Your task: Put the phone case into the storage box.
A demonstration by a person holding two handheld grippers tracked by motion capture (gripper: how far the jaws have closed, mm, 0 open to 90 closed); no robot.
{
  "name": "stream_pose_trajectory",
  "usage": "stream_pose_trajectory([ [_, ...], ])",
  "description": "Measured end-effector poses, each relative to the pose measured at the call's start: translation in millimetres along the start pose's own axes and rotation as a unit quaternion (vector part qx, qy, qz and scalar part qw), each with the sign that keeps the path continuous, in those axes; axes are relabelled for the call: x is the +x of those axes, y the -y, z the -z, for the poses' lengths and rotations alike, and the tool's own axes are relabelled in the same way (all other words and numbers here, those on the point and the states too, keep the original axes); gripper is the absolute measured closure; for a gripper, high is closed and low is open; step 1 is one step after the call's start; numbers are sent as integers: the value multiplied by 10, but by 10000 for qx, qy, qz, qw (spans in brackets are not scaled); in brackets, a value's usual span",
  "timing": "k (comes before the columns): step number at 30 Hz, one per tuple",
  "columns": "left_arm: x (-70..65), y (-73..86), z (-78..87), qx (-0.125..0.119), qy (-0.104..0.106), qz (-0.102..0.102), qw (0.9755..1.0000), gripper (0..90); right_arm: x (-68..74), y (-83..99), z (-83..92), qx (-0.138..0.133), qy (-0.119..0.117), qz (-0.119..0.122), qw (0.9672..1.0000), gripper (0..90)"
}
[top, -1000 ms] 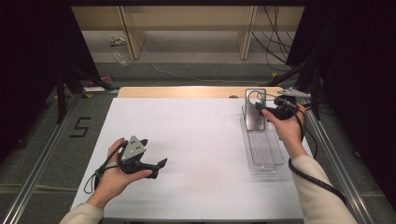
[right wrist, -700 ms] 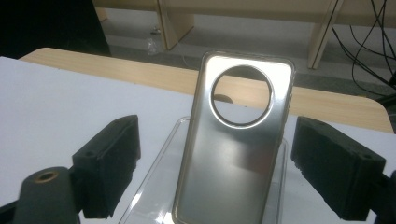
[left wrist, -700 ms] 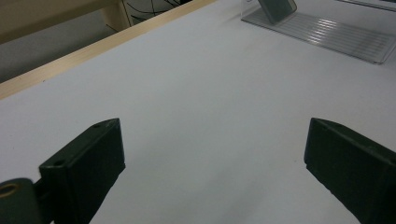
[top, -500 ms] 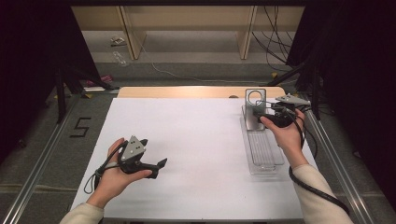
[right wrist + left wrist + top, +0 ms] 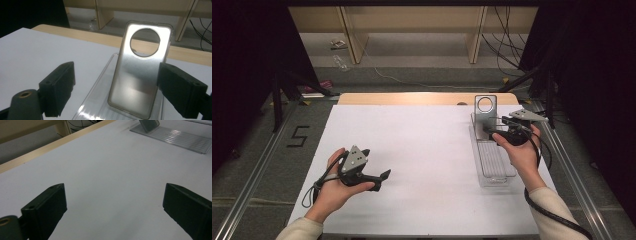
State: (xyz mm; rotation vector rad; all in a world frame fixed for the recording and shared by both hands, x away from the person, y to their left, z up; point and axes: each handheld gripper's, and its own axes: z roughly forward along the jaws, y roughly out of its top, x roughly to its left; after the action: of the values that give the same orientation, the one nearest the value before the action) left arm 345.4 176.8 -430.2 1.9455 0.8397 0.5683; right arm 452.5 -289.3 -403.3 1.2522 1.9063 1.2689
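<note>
- Phone case [image 5: 140, 75]: grey, with a round cut-out near its top. It stands on end, leaning back, at the far end of the clear plastic tray [image 5: 494, 167]. In the high view it sits at the right side of the white table [image 5: 422, 150], close to the far edge.
- Right gripper [image 5: 502, 131]: held at the case. In the right gripper view the jaws stand wide apart, one on either side of the case; whether either jaw touches it cannot be told. Nothing is clamped.
- Left gripper [image 5: 379, 180]: held in the person's left hand [image 5: 337, 187] low over the near left part of the table, well apart from the tray. Jaws wide open, with only bare table surface between them.
- Tray: ribbed bottom, lying lengthwise along the table's right edge.
</note>
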Motion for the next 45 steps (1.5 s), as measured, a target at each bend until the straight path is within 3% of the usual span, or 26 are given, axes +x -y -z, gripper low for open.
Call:
stream_pose_trajectory([
  [19,0,9,0,10,11,3,10000,47,165,156,206,-44,-402,116,9991,166],
  [32,-2,6,7,-15,12,1,10000,47,325,251,348,-88,-784,295,9964,165],
  [45,-27,-13,19,-25,22,-52,10000,46,375,378,479,-116,-995,396,9942,165],
])
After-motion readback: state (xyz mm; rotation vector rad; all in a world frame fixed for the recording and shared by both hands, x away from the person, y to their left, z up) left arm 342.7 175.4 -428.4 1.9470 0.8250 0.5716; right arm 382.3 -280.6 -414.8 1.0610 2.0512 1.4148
